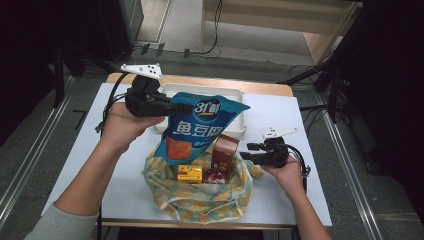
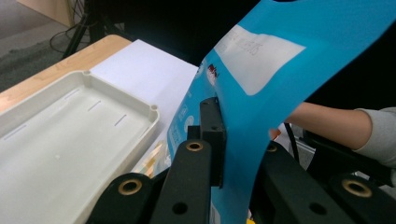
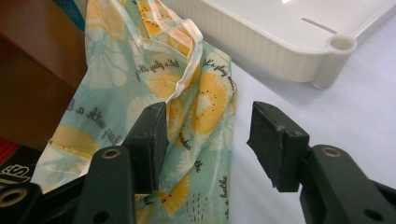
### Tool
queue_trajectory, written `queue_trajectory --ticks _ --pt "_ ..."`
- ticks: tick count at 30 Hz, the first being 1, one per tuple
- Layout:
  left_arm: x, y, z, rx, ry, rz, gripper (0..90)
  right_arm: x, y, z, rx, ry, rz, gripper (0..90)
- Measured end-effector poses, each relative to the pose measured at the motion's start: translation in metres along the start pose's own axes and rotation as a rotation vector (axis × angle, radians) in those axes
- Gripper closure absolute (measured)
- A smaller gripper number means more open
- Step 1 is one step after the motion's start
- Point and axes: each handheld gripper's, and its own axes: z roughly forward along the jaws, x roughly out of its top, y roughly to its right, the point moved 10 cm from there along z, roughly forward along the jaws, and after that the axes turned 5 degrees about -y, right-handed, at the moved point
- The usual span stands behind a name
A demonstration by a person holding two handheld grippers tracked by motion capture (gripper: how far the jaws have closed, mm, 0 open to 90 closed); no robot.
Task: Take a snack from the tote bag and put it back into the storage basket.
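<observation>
White table top (image 1: 280,125) on wood, grey floor (image 1: 30,150) around.

White tray (image 1: 235,131) bare — brown box (image 1: 225,150) blocks bag (image 1: 200,200).

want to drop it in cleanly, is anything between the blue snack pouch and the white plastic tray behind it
Nothing visible. The left gripper holds the blue snack pouch above the lemon-print cloth bag; the white plastic tray beside it lies bare.
</observation>
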Motion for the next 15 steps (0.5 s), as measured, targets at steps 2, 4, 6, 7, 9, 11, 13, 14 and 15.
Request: queue_trajectory --ticks 2,4,6,7,9,11,13,14,15 --pt "0.004 -0.001 -0.005 0.009 0.004 0.004 89.6 0.000 0.001 0.000 -0.002 0.003 0.002 47.6" --pt "0.008 -0.002 -0.010 0.017 0.009 0.006 89.6 0.000 0.001 0.000 -0.002 0.003 0.005 47.6" --pt "0.009 -0.003 -0.012 0.025 0.008 0.005 89.6 0.000 0.000 0.000 -0.001 0.001 0.003 47.6" --pt "0.012 -0.005 -0.017 0.031 0.010 0.003 89.6 0.001 -0.002 0.000 0.002 0.002 -0.007 47.6" --pt "0.013 -0.009 -0.023 0.038 0.015 -0.004 89.6 0.001 -0.004 0.000 0.001 0.002 -0.014 47.5" --pt "0.014 -0.010 -0.025 0.042 0.018 -0.008 89.6 0.001 -0.005 0.000 0.002 0.001 -0.016 47.5" --pt "0.015 -0.014 -0.030 0.050 0.024 -0.017 89.6 0.000 -0.005 0.001 0.003 -0.005 -0.010 47.5" --pt "0.015 -0.016 -0.032 0.056 0.023 -0.022 89.6 0.000 -0.005 0.001 0.004 -0.006 -0.008 47.5" --pt "0.015 -0.020 -0.036 0.068 0.020 -0.027 89.6 0.000 -0.004 0.001 0.005 -0.002 -0.009 47.5"
